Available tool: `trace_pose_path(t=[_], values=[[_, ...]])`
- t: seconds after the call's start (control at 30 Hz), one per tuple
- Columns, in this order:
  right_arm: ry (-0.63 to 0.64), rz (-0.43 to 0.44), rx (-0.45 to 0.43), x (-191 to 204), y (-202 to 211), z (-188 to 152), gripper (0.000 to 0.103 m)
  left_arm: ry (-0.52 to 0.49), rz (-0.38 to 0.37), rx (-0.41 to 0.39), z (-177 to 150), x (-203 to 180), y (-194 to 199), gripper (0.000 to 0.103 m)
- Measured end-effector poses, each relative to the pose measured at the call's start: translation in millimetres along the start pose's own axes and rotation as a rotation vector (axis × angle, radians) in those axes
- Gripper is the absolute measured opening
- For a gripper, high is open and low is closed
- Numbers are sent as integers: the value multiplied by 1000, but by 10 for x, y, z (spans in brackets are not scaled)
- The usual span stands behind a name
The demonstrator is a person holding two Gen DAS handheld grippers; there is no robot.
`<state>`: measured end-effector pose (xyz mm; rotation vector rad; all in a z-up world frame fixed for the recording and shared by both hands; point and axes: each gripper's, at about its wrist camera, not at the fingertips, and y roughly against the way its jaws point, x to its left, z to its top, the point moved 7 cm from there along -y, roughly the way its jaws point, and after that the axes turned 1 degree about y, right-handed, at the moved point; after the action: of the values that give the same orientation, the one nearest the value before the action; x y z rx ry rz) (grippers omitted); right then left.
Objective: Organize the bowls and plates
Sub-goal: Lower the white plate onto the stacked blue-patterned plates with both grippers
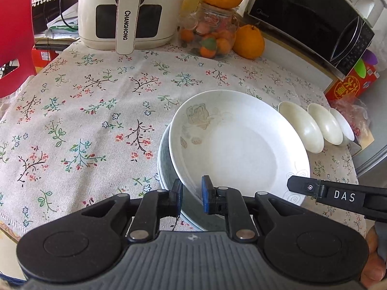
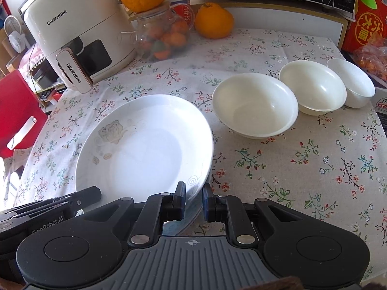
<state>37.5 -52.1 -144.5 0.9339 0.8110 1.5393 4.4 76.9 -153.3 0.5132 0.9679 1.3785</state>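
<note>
Nearest each camera sits a gripper's black body, and both grippers pinch the near rim of the same white plate (image 1: 239,145). The left gripper (image 1: 192,194) has its fingers nearly pressed together with the rim caught between the pads; the right gripper (image 2: 194,199) clamps the rim the same way a little further along it.

The plate is tilted, its near edge raised, above a second plate (image 1: 167,169) that lies on the counter (image 1: 84,111) under its flowered cloth. Only the lower plate's rim shows. Whether the upper plate already rests on it at the far side cannot be told.

Just beside the plates, three white bowls stand in a row, apart from one another: a large bowl (image 2: 255,105), a middle bowl (image 2: 312,87) and a small bowl (image 2: 350,82).

By the look of it, the plate stacking is nearly done: the upper plate needs only to be set down and released. The bowls appear untouched, so nesting them, likely smaller into larger, is what remains.
</note>
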Motion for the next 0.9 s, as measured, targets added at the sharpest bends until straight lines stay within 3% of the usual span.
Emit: trace_pose_path(t=[0.37,0.9], values=[[50,-53,-14,36,-43,-19,17,-11,8,4,-15,-1,-22,15],[106,-44,-34,81,41,-93,18,-26,2,-24,-14,10,98,15]])
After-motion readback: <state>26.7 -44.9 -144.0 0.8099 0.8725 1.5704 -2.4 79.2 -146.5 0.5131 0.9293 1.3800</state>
